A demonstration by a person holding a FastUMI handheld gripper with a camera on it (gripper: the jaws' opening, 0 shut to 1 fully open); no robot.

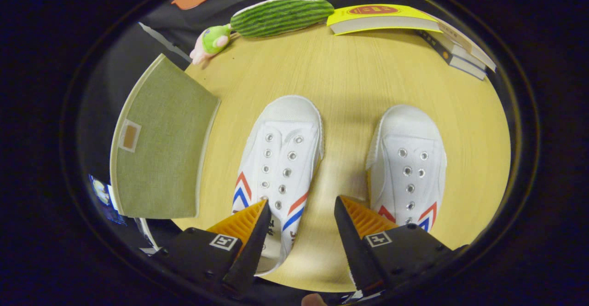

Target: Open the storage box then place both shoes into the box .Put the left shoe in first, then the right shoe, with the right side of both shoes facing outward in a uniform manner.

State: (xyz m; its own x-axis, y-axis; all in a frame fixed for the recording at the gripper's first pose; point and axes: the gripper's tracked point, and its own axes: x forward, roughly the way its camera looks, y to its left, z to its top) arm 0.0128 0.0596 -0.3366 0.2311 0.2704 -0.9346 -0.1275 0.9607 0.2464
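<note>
With the claw (pixel 301 218) spread apart and empty above the two shoes (pixel 281 168) (pixel 408 168) mid-table, the closed green storage box (pixel 158 145) at the table's left edge wants opening first, probably by its lid edge.

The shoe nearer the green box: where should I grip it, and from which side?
Probably the near collar wall of that shoe, approached from above. Its toe points away and its opening faces up near the open hand-held gripper, so one finger can enter inside. The green box looks closed.
</note>
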